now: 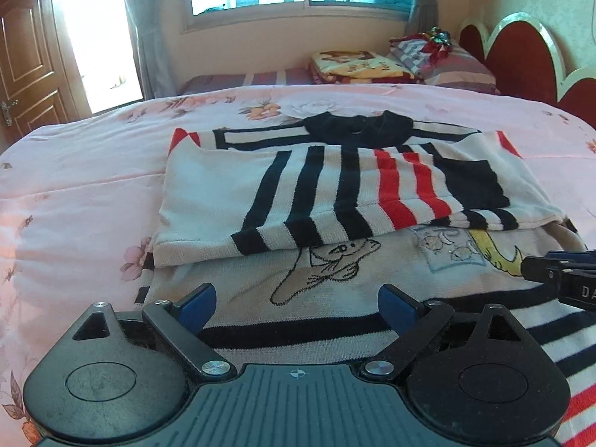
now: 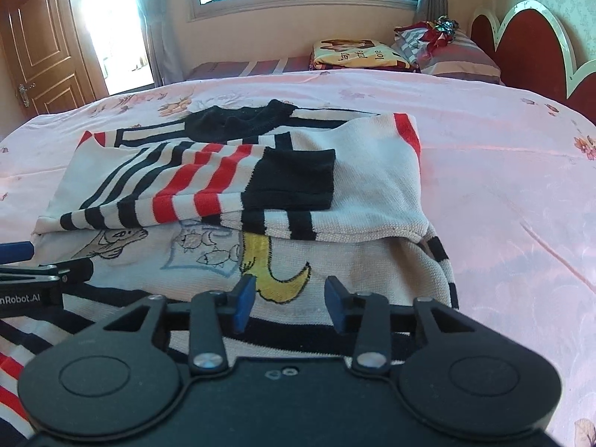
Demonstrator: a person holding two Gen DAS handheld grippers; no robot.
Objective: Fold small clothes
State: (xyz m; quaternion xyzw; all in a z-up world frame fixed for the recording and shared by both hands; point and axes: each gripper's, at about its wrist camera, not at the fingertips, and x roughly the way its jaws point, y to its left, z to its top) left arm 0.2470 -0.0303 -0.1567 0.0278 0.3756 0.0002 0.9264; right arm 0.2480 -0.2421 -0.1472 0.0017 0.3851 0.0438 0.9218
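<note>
Both claws hang released over the near hem of a knitted sweater [image 1: 335, 186], gripping nothing. At the bottom of the left wrist view, the left gripper [image 1: 297, 307] spreads its 2 blue pads [image 1: 197, 307] wide above the black hem stripes. The right gripper [image 2: 290, 303] holds its own pads [image 2: 244, 305] closer together yet still apart, just above the yellow embroidered shape; its tip also pokes in at the right edge of the left view.

That white sweater with black and red stripes lies across the middle of both frames on a pink floral bedspread [image 1: 82, 171]. Its 2 sleeves are folded across the chest, and the black collar [image 1: 357, 128] points toward the top of the frame. Below the sleeves, an embroidered cat [image 1: 327, 260] shows. Folded blankets [image 2: 357, 54] sit by the red headboard [image 2: 529, 48] at upper right.
</note>
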